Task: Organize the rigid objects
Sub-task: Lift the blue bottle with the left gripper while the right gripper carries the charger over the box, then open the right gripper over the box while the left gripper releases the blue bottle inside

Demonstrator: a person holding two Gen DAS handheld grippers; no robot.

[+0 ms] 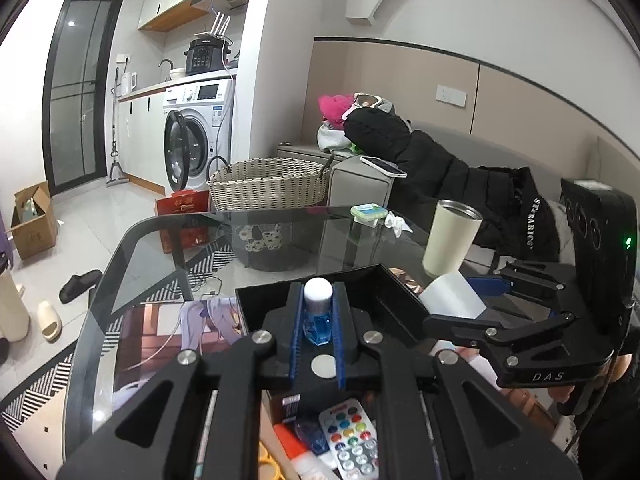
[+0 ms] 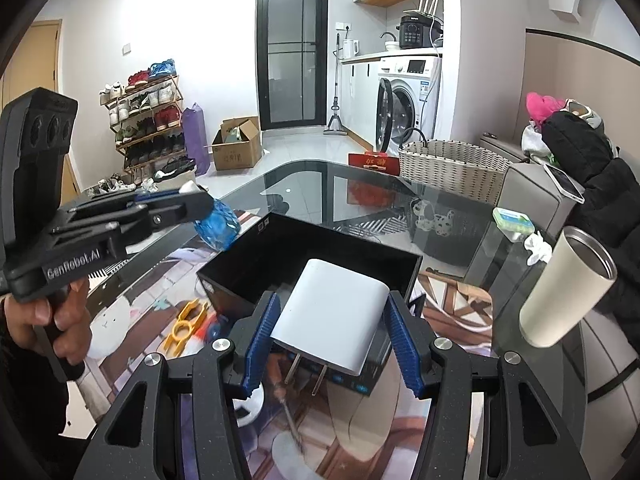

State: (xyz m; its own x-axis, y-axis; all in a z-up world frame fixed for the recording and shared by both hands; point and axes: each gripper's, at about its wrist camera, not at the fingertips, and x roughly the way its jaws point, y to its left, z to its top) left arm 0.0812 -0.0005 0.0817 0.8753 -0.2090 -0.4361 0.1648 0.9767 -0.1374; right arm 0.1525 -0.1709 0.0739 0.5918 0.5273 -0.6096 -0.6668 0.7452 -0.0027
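My left gripper (image 1: 318, 312) is shut on a small blue bottle (image 1: 318, 322) with a white cap, held above the near edge of the open black box (image 1: 276, 300). In the right wrist view the left gripper (image 2: 196, 204) holds the blue bottle (image 2: 218, 226) left of the black box (image 2: 280, 256). My right gripper (image 2: 332, 316) is shut on a white plug charger (image 2: 332, 312), prongs toward the camera, above the box's near wall. In the left wrist view the right gripper (image 1: 464, 300) holds the charger (image 1: 452, 294) at the box's right side.
A cream steel tumbler (image 1: 452, 240) stands right of the box on the glass table (image 1: 160, 248). A green-lidded case (image 1: 368, 213) and crumpled tissue lie behind. A remote (image 1: 352, 436) and a yellow clip (image 2: 184, 326) lie near me. A wicker basket (image 1: 272, 184) and sofa stand beyond.
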